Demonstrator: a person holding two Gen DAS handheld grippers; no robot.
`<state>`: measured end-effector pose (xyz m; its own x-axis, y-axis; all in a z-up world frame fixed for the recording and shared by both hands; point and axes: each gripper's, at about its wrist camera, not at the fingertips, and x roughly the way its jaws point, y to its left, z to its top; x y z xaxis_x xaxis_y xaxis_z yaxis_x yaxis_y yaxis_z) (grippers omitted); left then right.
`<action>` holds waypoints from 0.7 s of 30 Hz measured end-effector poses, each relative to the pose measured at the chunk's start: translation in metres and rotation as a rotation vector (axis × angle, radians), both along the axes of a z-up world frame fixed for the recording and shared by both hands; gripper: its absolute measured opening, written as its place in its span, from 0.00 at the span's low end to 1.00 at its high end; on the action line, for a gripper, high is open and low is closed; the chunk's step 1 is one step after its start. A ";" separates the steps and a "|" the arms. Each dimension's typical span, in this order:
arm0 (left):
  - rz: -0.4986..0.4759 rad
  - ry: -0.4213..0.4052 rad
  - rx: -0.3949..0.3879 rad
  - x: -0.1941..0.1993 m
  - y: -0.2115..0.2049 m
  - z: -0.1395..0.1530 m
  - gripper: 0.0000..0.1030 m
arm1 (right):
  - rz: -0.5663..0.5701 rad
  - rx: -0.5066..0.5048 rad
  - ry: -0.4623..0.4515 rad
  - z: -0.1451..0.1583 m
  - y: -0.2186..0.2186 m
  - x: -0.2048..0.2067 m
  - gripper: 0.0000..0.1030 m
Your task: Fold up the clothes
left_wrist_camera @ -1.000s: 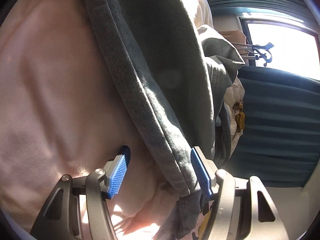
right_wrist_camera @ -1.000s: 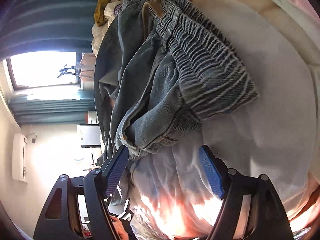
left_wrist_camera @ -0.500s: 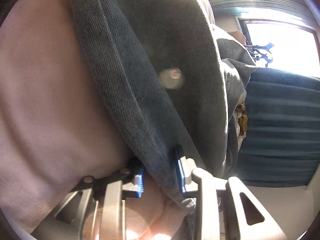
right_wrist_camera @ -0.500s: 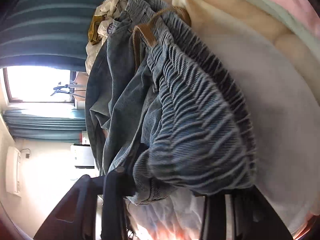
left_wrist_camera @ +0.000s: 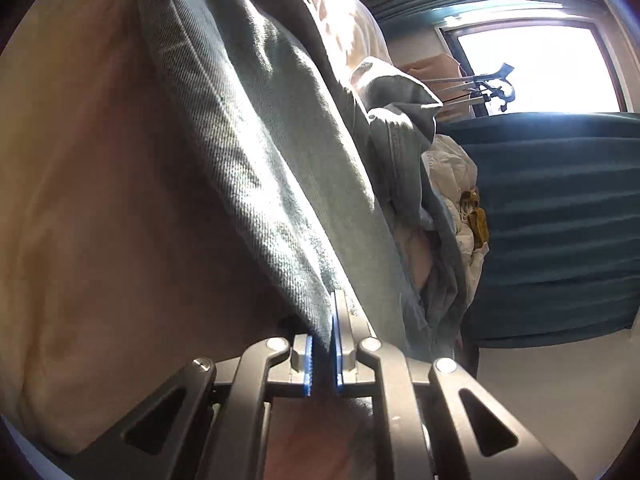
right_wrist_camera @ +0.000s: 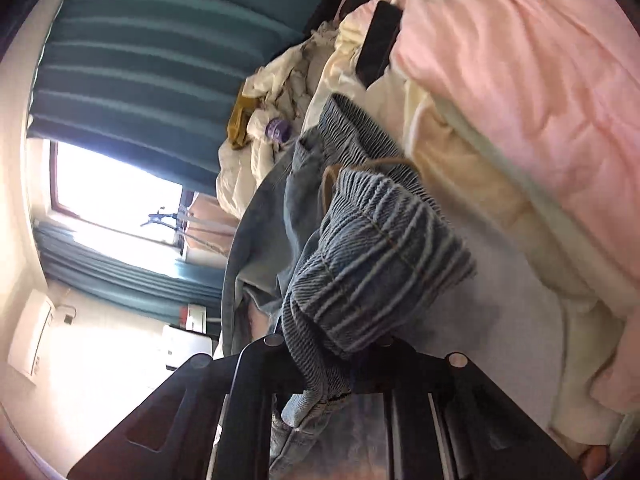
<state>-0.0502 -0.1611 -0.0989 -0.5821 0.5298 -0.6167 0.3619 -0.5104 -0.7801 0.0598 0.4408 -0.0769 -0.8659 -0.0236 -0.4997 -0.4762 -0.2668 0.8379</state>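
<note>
Both grippers have a piece of the denim jeans, so the step in hand looks like lifting and spreading them before the first fold. To do it well, draw the two grips apart evenly until the cloth between them hangs taut and flat, keep both at one height so the legs do not twist, and lay the garment down on bare bed well away from the heaped quilt and the crumpled white laundry at the far edge.

The left gripper has its blue-padded fingers drawn almost together, pinching a thick seamed edge of the denim, likely a leg; the fabric runs up and away over the pale bedding.

The right gripper is closed on the gathered elastic waistband, which bunches so thickly over the fingers that the pads themselves are hidden. The bite looks deep; a bulky clump like that may slip unevenly under tension.
</note>
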 end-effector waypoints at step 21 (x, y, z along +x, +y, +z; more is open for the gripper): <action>-0.007 0.082 -0.174 0.013 0.016 0.019 0.37 | -0.095 0.098 -0.216 0.000 0.004 0.037 0.44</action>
